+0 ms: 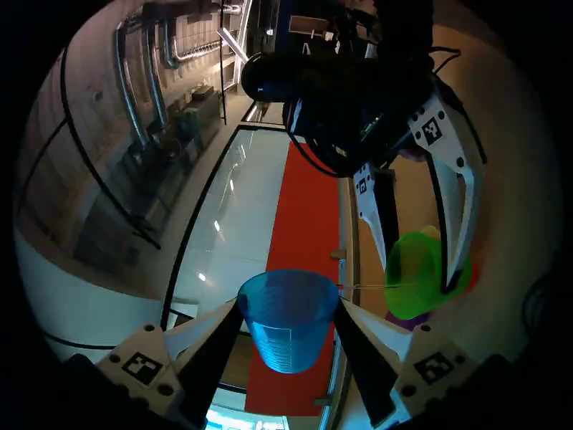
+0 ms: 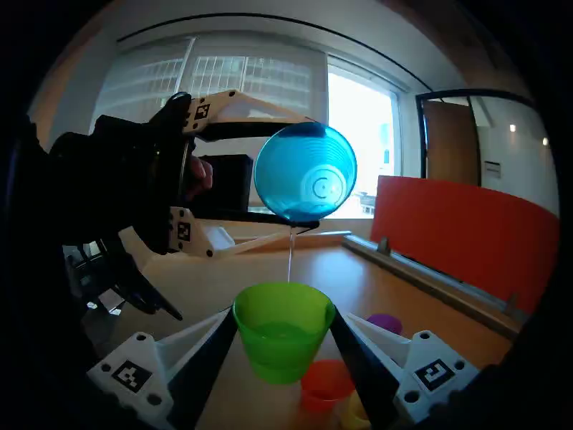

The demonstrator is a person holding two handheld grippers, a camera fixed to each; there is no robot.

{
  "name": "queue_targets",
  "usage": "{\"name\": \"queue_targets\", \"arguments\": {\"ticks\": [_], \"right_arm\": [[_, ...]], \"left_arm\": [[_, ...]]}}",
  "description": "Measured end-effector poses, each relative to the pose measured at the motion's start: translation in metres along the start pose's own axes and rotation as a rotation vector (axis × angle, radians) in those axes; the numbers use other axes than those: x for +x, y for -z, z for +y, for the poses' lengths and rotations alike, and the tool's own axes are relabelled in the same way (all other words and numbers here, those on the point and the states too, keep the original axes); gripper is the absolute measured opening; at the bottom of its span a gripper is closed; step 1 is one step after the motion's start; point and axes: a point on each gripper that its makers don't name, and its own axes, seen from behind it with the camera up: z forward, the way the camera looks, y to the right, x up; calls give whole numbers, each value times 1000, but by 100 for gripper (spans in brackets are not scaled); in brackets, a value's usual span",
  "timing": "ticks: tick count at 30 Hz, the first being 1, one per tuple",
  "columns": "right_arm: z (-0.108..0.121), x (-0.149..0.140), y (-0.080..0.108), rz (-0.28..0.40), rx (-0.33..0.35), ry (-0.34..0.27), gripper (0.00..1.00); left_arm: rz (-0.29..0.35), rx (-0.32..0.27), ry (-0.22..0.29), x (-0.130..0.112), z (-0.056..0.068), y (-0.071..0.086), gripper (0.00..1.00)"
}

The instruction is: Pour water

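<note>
Left gripper (image 1: 288, 308) clamped on translucent blue cup (image 1: 288, 333), tipped sideways (ringed base showing). Thin water stream (image 2: 289, 254) falls into green cup (image 2: 283, 347), clamped by right gripper (image 2: 283, 317).

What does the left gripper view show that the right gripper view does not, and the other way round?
Left gripper view: metal pipes. Right gripper view: a bright window and a door. Both: the left tool holding the tilted blue cup, the right tool holding the green cup, a thin water stream, the red panel.
</note>
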Motion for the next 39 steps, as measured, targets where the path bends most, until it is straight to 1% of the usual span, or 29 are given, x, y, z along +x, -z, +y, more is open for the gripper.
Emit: {"name": "queue_targets", "arguments": {"ticks": [25, 29, 39], "right_arm": [[4, 2, 2, 8, -9, 5, 93], [5, 2, 3, 8, -9, 4, 93], [4, 2, 4, 7, -9, 7, 93]], "left_arm": [[7, 3, -45, 4, 1, -2, 85], [9, 2, -46, 5, 1, -2, 85], [12, 5, -53, 8, -1, 3, 85]]}}
